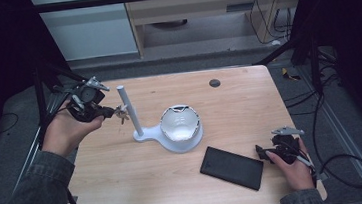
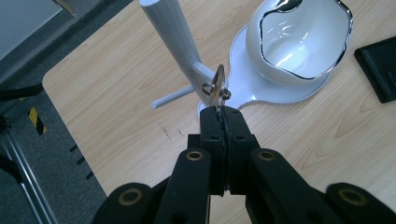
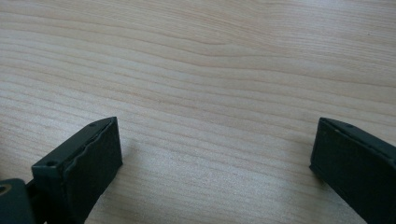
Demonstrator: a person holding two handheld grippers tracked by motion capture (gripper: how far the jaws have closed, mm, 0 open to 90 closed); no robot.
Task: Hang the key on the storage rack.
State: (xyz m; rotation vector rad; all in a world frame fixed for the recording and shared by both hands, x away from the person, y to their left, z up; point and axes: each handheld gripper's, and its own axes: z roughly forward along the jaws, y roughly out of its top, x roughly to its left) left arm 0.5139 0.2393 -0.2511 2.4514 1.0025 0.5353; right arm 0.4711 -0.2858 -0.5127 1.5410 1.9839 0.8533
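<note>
Your left gripper (image 1: 112, 110) is raised over the left end of the wooden table (image 1: 127, 187), its jaws pinched tight on a small metal key (image 2: 217, 88) that sticks out past the tips; in the left gripper view the key's far end sits against a short peg (image 2: 173, 97) branching from the white post (image 2: 175, 42) straight ahead of the jaws, though you cannot tell whether it hangs on the peg. That post rises from a flat white base (image 1: 173, 143), and beyond it to the right of your jaws sits a white bowl (image 1: 181, 122) with a shiny silver rim on the same base. Further right, a black wallet-like case (image 1: 232, 167) lies flat on the table, just beside the tips of your right gripper (image 1: 260, 151). That gripper rests low near the table's right front corner, its jaws spread wide with bare wood between them in the right gripper view, holding nothing
</note>
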